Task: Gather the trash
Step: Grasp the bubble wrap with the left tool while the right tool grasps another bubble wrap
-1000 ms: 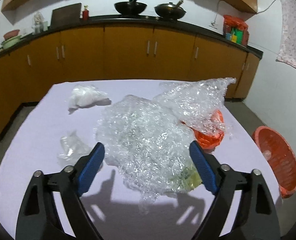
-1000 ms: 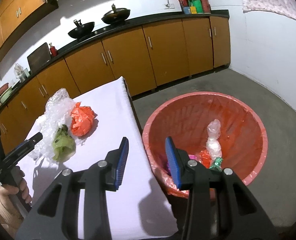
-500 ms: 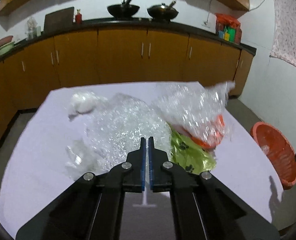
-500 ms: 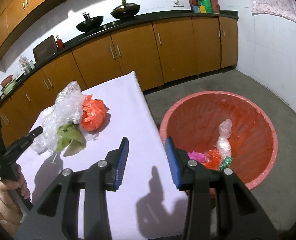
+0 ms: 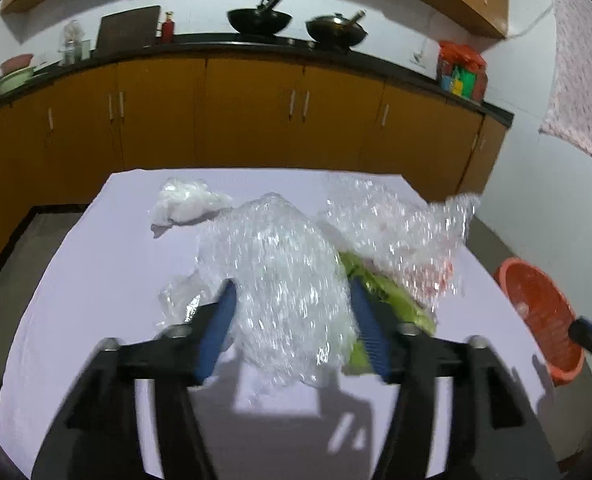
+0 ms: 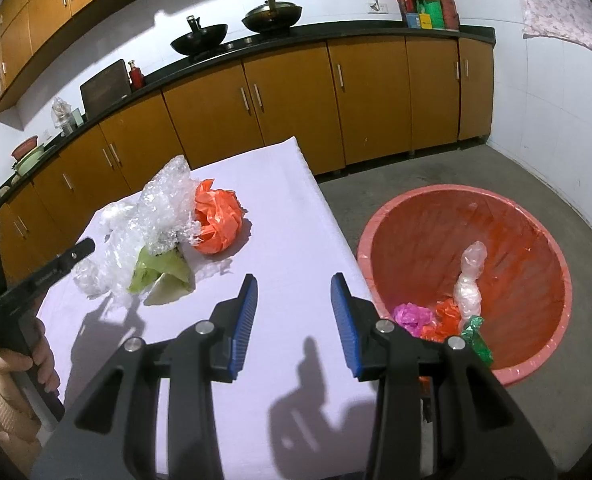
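white cloth covers the bench, and most of the trash lies toward its far half. at the left, a crumpled white bag sits near the far edge, apart from the rest. next comes a big wad of bubble wrap; the left gripper has its blue fingers spread wide on either side of the wad, and whether they touch it cannot be told, as the view is blurred. just right of the wad a green wrapper lies flat, partly under a second piece of bubble wrap, which leans against a crumpled orange bag. further right, the right gripper hangs over the near right edge of the bench, fingers wide apart and holding nothing. on the floor beside the bench stands a red bin with a clear bag, pink, orange and green scraps lying at its bottom.
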Available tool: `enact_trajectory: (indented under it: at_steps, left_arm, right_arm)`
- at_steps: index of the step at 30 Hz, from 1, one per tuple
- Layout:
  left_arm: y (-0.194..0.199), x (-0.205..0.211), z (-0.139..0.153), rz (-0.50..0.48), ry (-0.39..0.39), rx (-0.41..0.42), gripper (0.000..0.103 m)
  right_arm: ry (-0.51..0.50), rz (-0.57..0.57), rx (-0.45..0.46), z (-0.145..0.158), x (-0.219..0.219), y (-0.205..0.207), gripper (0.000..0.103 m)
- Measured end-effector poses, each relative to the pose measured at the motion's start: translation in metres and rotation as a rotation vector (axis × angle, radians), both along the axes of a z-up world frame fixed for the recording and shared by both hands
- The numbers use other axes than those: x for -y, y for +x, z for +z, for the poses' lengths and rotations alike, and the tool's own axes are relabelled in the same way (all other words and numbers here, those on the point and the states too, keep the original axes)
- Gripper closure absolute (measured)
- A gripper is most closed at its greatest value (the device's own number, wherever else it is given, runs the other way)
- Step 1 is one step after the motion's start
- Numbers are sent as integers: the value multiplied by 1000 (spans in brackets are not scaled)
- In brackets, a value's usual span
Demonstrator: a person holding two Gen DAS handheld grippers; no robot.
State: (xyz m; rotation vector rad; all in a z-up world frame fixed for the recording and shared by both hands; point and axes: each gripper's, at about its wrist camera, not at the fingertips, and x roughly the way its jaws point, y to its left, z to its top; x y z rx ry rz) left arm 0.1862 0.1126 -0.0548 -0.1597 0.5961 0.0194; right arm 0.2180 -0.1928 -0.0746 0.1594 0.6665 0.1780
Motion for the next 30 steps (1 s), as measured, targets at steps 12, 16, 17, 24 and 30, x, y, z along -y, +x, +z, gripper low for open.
enact_trajectory:
  at_steps: [12,16,17,24,30]
  left_arm:
    - [46,19,-39,8,49,-169,56]
    - [43,20,-42,-13,41,-157,91]
    - [39,19,-38,-11,48,-136,92]
    - [17,5,2,10,34,-24,94]
    - [-5,-24,33,46,42,56,94]
  right_arm:
    - [-13,7,-5,0,-1,1,64]
    - [-16,6,-5,0,-1,2,64]
    - [-17,6,-3,0,-2,2,64]
    - [5,35,18,7,-14,6,64]
    - [48,99,49,19,-46,18,64]
